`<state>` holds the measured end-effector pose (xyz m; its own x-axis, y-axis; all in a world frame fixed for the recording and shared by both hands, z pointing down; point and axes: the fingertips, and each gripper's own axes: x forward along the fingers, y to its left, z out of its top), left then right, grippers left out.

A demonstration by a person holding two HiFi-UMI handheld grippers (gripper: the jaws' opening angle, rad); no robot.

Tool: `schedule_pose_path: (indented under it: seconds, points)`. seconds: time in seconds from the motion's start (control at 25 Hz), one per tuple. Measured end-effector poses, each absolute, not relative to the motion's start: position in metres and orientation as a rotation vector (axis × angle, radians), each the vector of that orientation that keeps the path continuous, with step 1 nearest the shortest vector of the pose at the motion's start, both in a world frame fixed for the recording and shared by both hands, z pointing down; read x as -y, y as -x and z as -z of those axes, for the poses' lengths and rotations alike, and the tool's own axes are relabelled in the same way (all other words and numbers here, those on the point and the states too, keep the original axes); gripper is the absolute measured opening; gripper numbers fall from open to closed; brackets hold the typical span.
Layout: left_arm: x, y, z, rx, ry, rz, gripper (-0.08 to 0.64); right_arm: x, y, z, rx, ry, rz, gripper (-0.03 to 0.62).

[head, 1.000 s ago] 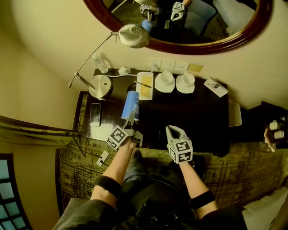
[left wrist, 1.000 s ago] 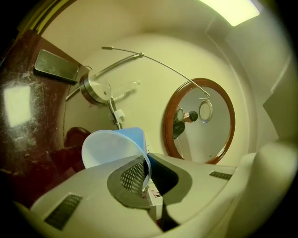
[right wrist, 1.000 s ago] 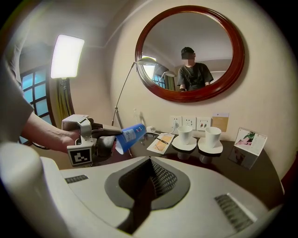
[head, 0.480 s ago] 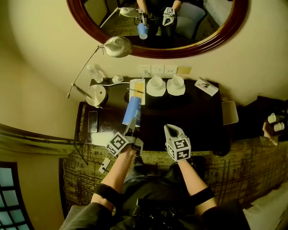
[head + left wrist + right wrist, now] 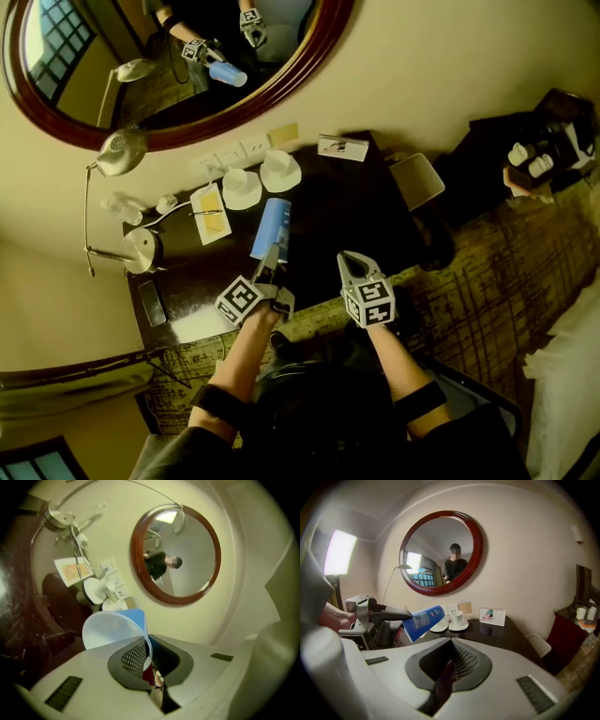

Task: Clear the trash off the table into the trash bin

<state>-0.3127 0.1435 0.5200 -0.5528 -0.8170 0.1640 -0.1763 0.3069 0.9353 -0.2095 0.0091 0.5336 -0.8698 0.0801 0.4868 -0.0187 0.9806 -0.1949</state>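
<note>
The paper cup (image 5: 271,228) hangs over the table (image 5: 349,212) before two teacups (image 5: 241,186), lamp (image 5: 141,249) to their left.

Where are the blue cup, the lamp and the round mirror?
blue cup (image 5: 272,225): head view, its blue side wall.
lamp (image 5: 120,152): head view, its metal shade.
round mirror (image 5: 436,591): right gripper view, bottom of its wooden frame.

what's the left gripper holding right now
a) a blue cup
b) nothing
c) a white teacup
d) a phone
a: in the left gripper view, the left gripper has its jaws pinched on the rim of the blue cup, and the head view shows that cup sticking out from it over the dark table.
</note>
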Motion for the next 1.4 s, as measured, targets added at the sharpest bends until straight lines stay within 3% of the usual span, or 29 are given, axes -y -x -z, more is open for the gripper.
schedule_pose_path:
  seconds: [0.2,0.44,0.76,1.08,1.4]
  points:
    - [-0.028,0.260,-0.525,1.745,-1.083,1.136,0.000,0.080,0.132,-0.534,2.605,-0.281,-0.318,0.000]
    - [0.104,0.147,-0.536,1.465,-1.298,0.948,0.000,0.175,-0.002,-0.533,2.531,-0.732,-0.412,0.000]
    - [0.194,0.001,-0.546,1.200,-1.445,0.718,0.000,0.221,-0.155,-0.558,2.384,-1.135,-0.533,0.000]
    - [0.220,-0.075,-0.602,1.101,-1.489,0.536,0.000,0.228,-0.209,-0.627,2.289,-1.246,-0.650,0.000]
    - [0.221,-0.109,-0.739,1.096,-1.381,0.327,0.000,0.234,-0.223,-0.756,2.168,-1.244,-0.834,0.000]
